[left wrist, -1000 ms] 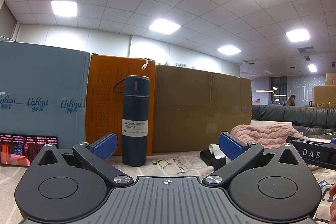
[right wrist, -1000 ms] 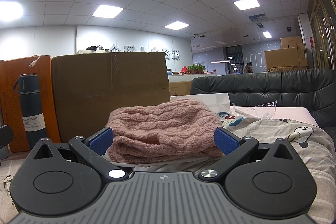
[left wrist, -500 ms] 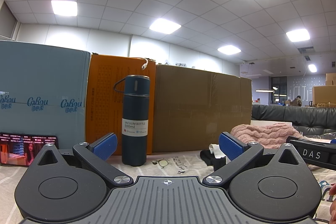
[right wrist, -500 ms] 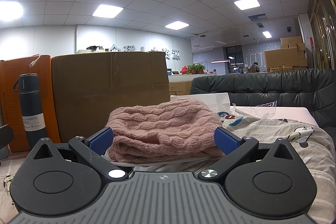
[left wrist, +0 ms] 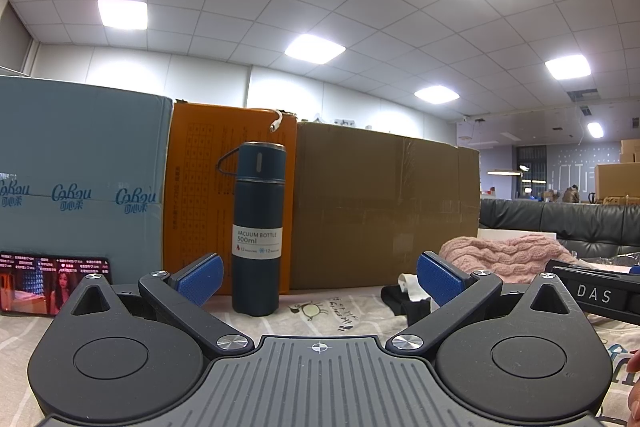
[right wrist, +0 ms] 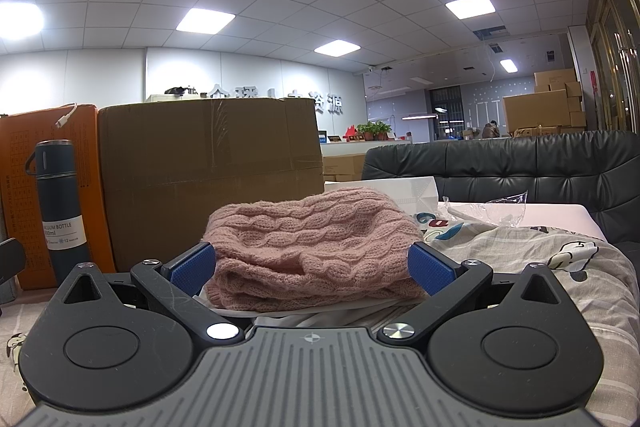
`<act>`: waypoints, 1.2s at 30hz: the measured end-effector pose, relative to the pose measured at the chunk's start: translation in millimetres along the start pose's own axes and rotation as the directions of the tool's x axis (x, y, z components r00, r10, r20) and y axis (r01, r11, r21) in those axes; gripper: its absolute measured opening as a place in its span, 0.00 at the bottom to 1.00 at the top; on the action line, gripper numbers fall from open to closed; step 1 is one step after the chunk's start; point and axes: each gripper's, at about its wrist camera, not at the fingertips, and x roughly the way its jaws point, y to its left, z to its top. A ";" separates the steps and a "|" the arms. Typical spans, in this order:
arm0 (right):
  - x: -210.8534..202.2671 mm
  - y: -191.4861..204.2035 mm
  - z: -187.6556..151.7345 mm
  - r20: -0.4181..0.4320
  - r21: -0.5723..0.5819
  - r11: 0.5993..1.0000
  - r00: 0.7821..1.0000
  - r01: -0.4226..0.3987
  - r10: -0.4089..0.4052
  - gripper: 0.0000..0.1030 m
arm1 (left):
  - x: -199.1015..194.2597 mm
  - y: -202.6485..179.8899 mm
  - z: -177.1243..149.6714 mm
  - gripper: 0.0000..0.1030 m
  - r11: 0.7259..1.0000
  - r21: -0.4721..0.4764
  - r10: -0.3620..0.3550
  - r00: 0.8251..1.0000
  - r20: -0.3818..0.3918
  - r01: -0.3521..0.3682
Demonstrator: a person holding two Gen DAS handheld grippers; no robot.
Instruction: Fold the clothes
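left hand-held gripper (left wrist: 319, 277) — blue pads spread wide, empty, low over the cartoon-print sheet (left wrist: 344, 311) | dark blue vacuum bottle (left wrist: 258, 227) upright against the orange box (left wrist: 200, 195) | right hand-held gripper (right wrist: 313, 265) — fingers spread, nothing pinched | folded pink cable-knit sweater (right wrist: 312, 247) lies on the sheet just ahead, between its pads

pink cable-knit sweater (right wrist: 312, 247); navy bottle (left wrist: 258, 227); orange box (left wrist: 200, 195).

both wrist views low, level, facing the boxes (shared: vacuum bottle (left wrist: 259, 227), pink sweater (right wrist: 312, 247))
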 end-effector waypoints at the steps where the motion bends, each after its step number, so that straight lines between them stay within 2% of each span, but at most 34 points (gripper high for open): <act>1: 0.0 0.0 0.0 0.000 0.000 1.000 1.000 0.000 0.000 1.00 | 0.1 0.1 0.2 1.00 1.000 0.000 0.000 1.000 0.000 0.000; 30: -0.4 0.1 -0.5 -0.004 -0.001 1.000 1.000 0.001 -0.001 1.00 | 0.3 -0.4 0.6 1.00 1.000 -0.001 0.000 1.000 0.000 0.000; 36: 0.2 -0.2 -0.5 -0.008 -0.001 1.000 1.000 0.000 0.000 1.00 | -0.9 1.2 0.3 1.00 1.000 -0.010 -0.025 1.000 0.011 0.025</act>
